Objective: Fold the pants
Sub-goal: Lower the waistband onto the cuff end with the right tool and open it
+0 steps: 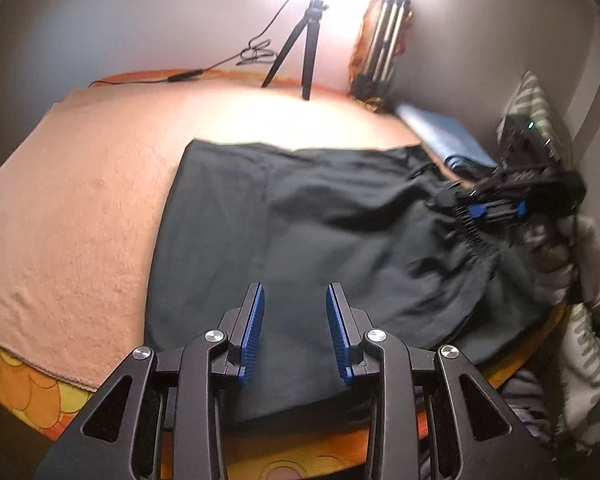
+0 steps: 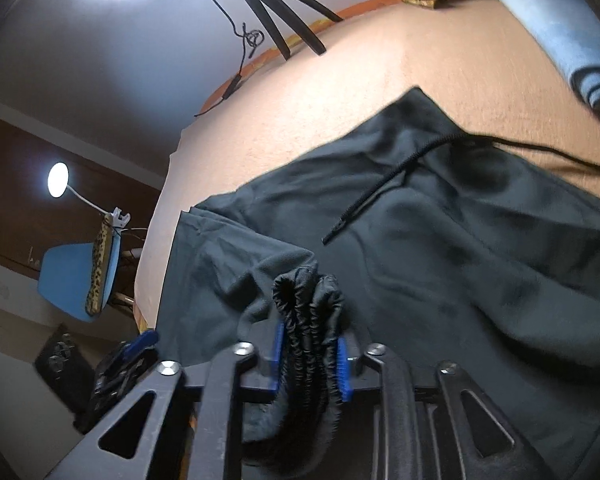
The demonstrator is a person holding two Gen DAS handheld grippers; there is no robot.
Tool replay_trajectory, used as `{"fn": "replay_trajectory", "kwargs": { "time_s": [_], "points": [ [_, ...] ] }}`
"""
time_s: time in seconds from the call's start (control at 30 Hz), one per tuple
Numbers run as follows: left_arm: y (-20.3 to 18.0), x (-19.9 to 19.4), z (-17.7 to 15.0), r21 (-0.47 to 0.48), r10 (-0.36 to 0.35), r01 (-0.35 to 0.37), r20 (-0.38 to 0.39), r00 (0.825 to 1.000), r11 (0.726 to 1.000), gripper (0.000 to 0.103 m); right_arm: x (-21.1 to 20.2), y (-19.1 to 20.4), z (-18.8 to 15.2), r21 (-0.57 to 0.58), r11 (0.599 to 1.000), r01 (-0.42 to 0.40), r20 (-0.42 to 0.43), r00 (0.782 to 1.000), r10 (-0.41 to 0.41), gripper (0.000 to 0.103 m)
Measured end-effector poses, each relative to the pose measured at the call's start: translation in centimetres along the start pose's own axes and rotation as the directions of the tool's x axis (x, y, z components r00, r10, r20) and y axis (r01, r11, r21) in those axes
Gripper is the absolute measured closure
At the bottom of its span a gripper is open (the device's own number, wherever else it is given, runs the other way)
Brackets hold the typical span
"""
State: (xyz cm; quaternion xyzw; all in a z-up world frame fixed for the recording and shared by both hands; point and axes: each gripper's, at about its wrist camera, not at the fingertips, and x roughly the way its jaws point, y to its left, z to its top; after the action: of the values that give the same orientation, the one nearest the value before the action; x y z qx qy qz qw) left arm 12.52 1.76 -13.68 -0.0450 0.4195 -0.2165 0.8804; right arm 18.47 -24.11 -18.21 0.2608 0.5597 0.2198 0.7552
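Left wrist view: the left gripper (image 1: 295,332) hovers with jaws apart and empty over dark pants (image 1: 300,232) spread on a peach towel (image 1: 80,200); at 3 o'clock the right gripper (image 1: 498,210) pinches the gathered waistband. Right wrist view: the right gripper (image 2: 310,354) — jaws clamped on bunched elastic waistband (image 2: 308,312) — faces the drawstring (image 2: 384,184) at 1 o'clock.

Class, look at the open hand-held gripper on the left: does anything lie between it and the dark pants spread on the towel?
Nothing visible does. The left hand-held gripper hangs open directly over the pants, with only bare fabric between its fingers.
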Motion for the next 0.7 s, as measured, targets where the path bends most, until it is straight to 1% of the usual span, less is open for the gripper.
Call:
{"fn": "replay_trajectory", "kwargs": {
  "time_s": [0.03, 0.07, 0.13, 0.17, 0.23, 0.27, 0.3, 0.33, 0.37, 0.4, 0.43, 0.57, 0.7],
  "points": [
    [0.0, 0.2, -0.1, -0.001, 0.0, 0.0, -0.003, 1.0, 1.0, 0.073, 0.1, 0.0, -0.1, 0.004, 1.0, -0.002, -0.009, 1.0, 0.002, 0.058],
    [0.0, 0.3, -0.2, -0.003, -0.004, 0.004, -0.005, 1.0, 1.0, 0.073, 0.1, -0.1, -0.1, 0.007, 1.0, -0.003, -0.013, 1.0, 0.003, 0.056],
    [0.1, 0.5, -0.3, -0.007, -0.003, 0.003, -0.007, 1.0, 1.0, 0.073, 0.2, 0.0, -0.2, 0.015, 1.0, -0.02, -0.021, 1.0, 0.02, 0.053],
    [0.1, 0.7, -0.3, -0.008, -0.006, 0.006, -0.007, 1.0, 1.0, 0.073, 0.1, 0.1, -0.3, 0.016, 1.0, -0.022, -0.023, 0.999, 0.022, 0.053],
    [0.0, 0.9, -0.2, -0.006, -0.006, 0.005, -0.01, 1.0, 1.0, 0.073, 0.2, 0.3, -0.6, -0.001, 1.0, -0.001, -0.023, 1.0, 0.001, 0.053],
    [-0.1, 1.0, -0.2, -0.002, -0.004, 0.004, -0.014, 1.0, 1.0, 0.073, 0.3, 0.6, -0.8, -0.015, 1.0, 0.015, -0.026, 1.0, -0.015, 0.056],
    [-0.1, 1.0, -0.2, -0.001, -0.002, 0.002, -0.015, 1.0, 1.0, 0.073, 0.4, 0.8, -1.0, -0.028, 0.999, 0.034, -0.029, 0.999, -0.035, 0.06],
    [-0.1, 0.8, -0.2, -0.003, -0.003, 0.003, -0.011, 1.0, 1.0, 0.073, 0.5, 1.0, -1.2, -0.045, 0.997, 0.058, -0.025, 0.998, -0.059, 0.071],
    [-0.1, 0.7, -0.1, -0.007, -0.005, 0.005, -0.006, 1.0, 1.0, 0.073, 0.5, 1.3, -1.4, -0.065, 0.995, 0.073, -0.022, 0.997, -0.075, 0.079],
    [-0.1, 0.3, 0.0, -0.013, -0.007, 0.007, 0.004, 1.0, 1.0, 0.073, 0.4, 1.5, -1.6, -0.079, 0.993, 0.085, -0.016, 0.996, -0.086, 0.08],
    [-0.1, -0.1, 0.1, -0.019, -0.006, 0.006, 0.018, 1.0, 1.0, 0.073, 0.2, 1.7, -1.8, -0.085, 0.992, 0.094, -0.008, 0.995, -0.095, 0.084],
    [0.1, -1.6, 0.7, -0.016, 0.009, -0.008, 0.058, 0.998, 1.0, 0.073, -1.1, 1.2, -1.9, -0.048, 0.996, 0.079, 0.015, 0.997, -0.079, 0.087],
    [-0.1, -2.3, 1.1, 0.011, 0.027, -0.028, 0.07, 0.997, 1.0, 0.073, -3.0, 0.0, -2.0, -0.016, 0.997, 0.07, 0.023, 0.997, -0.07, 0.087]
  ]
}}
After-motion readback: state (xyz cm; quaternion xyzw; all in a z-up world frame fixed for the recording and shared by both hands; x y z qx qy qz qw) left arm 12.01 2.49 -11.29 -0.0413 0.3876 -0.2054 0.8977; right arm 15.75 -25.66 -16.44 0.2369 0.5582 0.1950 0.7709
